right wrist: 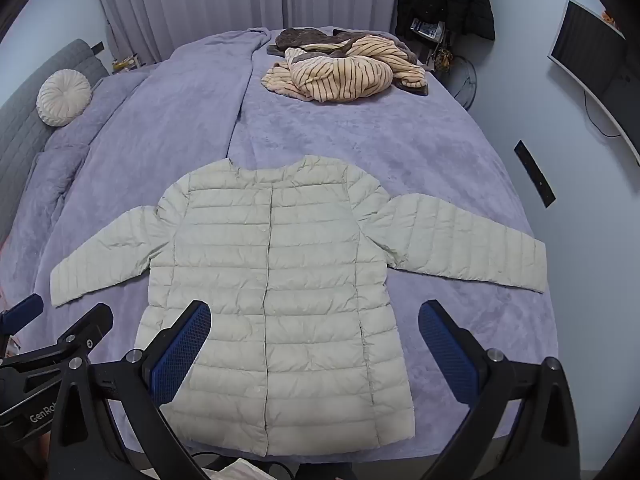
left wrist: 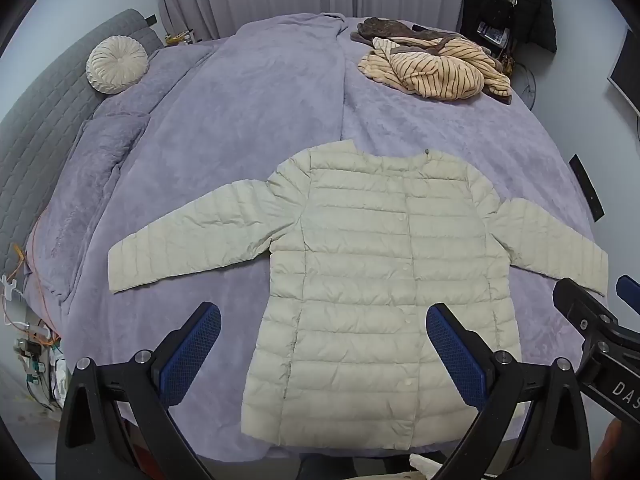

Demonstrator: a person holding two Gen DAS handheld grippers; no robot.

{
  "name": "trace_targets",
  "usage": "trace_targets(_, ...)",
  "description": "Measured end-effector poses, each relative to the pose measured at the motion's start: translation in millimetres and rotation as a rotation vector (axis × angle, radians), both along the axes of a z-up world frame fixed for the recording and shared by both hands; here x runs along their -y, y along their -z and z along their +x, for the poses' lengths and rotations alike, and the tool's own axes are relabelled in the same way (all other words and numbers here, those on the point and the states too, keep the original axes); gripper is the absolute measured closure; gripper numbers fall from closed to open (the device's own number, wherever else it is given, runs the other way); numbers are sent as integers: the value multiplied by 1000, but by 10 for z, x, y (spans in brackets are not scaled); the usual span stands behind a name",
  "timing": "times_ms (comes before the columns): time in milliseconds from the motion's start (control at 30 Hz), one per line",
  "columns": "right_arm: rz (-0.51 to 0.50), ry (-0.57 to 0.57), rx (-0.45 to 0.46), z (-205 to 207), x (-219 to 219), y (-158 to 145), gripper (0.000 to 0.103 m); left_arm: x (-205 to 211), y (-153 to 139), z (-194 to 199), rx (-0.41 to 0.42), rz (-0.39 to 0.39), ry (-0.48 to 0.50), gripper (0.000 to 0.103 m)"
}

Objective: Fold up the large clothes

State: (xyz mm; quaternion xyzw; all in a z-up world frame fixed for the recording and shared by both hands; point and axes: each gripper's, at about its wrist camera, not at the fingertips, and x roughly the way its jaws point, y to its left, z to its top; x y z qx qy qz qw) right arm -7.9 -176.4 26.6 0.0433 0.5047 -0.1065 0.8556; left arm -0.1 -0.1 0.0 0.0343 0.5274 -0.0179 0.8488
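Jacket (left wrist: 372, 280) lies flat mid-bed, snapped shut, sleeves out at 9 and 3 o'clock. Left gripper (left wrist: 324, 344) and right gripper (right wrist: 314, 340) hover above its hem, fingers wide, empty (puffy slick fabric may slip or spring open; striped clothes (right wrist: 344, 68) at 12 well clear).

Cream quilted jacket (right wrist: 276, 292) flat on lilac bedspread (right wrist: 420, 152), sleeves outspread.

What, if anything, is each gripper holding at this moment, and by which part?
Nothing is held. The left gripper and right gripper both hover with jaws wide open above the padded jacket, which lies spread flat on the bed, untouched.
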Motion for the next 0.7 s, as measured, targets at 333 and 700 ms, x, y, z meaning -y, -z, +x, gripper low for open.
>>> trace_targets(333, 9, -1, 0, 23, 7, 1, 0, 24, 19, 0, 2, 7, 6, 0)
trace_targets(700, 8, 1, 0, 45, 2, 22, 0, -2, -3, 21, -2, 5, 2, 0)
